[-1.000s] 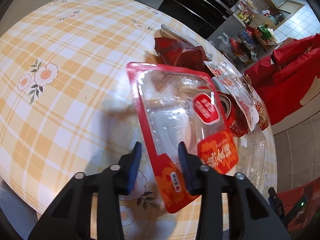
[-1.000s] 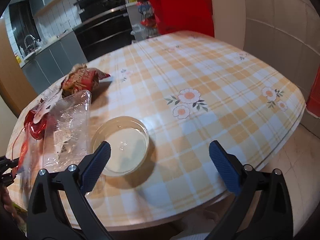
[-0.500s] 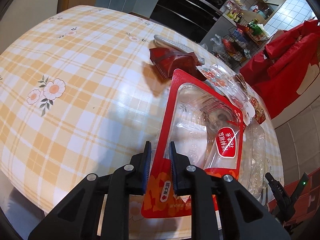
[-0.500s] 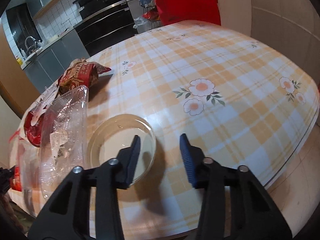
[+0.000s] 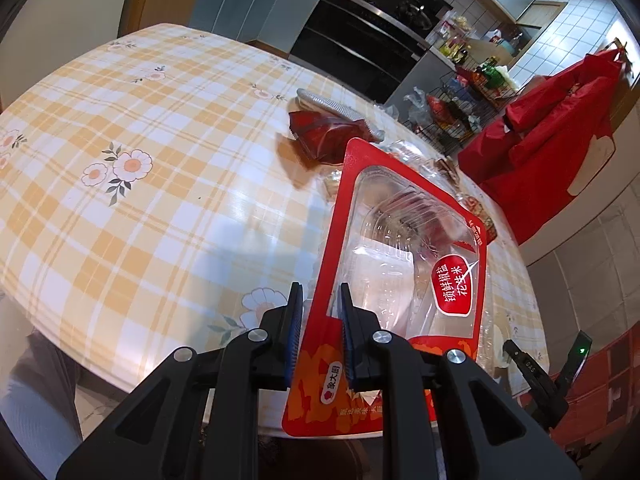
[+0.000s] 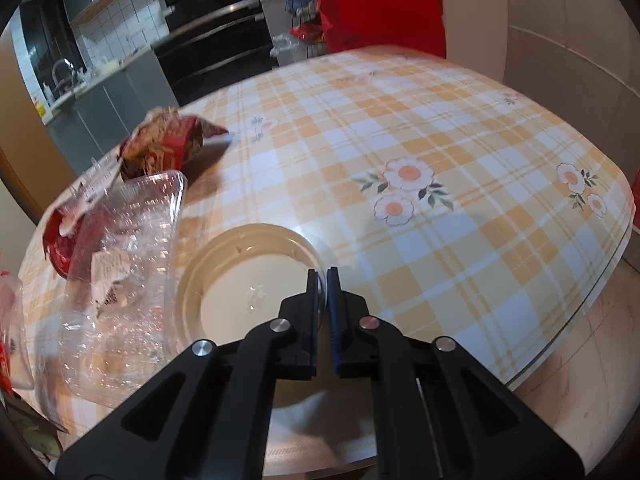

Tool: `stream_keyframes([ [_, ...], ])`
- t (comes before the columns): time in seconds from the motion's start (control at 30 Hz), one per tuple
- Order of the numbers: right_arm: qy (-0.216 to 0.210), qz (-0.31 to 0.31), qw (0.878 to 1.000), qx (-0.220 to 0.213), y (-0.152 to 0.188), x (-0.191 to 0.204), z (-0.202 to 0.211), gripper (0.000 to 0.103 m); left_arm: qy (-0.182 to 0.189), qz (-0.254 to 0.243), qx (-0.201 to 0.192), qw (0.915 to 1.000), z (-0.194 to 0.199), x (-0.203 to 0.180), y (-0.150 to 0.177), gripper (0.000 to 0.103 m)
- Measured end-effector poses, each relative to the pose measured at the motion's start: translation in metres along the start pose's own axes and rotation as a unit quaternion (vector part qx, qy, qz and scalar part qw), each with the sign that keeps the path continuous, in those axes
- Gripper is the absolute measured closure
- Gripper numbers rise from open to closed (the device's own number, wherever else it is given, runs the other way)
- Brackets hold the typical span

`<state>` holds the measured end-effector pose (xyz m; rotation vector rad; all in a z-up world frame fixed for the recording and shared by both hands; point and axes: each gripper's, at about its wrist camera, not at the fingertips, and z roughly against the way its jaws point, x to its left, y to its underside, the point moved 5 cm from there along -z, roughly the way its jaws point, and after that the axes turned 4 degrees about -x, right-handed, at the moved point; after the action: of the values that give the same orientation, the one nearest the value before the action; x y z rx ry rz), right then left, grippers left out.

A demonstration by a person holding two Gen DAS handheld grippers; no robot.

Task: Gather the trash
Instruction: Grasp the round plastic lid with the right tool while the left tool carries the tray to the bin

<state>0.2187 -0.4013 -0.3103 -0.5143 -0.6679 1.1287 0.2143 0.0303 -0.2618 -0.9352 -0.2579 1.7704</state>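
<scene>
Round worktop (image 5: 168,184) with yellow plaid cloth, near edge curving just under both grippers; wide bare stretch of cloth on the left in the left wrist view and on the right in the right wrist view, trash bunched along one side. Left gripper (image 5: 318,332) holds a red packet (image 5: 404,264) with a clear plastic window and white Chinese print, jaws pinching its left red border near the bottom corner; packet is tilted up off the worktop, lower end hanging past the table edge. Behind it a crumpled dark red wrapper (image 5: 324,136) lies on the cloth, a silver-grey strip (image 5: 340,108) touching its far side. Right gripper (image 6: 323,312) reaches over the near edge, jaws pressed nearly together on the near rim of a clear round lid (image 6: 248,292) that lies flat on the cloth; only a thin slit between the blue pads. Just left of the lid, a crushed clear plastic tray (image 6: 124,264) with a white label, partly over a red can (image 6: 60,244). Farther back, a red snack bag (image 6: 168,144), crumpled, well apart from the lid. Kitchen cabinets and red cloth beyond the table.
</scene>
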Motion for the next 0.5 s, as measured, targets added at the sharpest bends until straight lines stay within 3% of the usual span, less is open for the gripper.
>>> stream_keyframes([
  [0.3,0.006,-0.013,0.998,-0.067,-0.006,-0.008,0.03,0.095,0.0,0.01,-0.004,0.9999,0.017,0.008,0.019,0.085],
  [0.5,0.0,-0.073,0.995,-0.07,-0.006,-0.031,0.033,0.095,-0.002,-0.001,-0.017,0.9999,0.027,0.007,0.017,0.085],
])
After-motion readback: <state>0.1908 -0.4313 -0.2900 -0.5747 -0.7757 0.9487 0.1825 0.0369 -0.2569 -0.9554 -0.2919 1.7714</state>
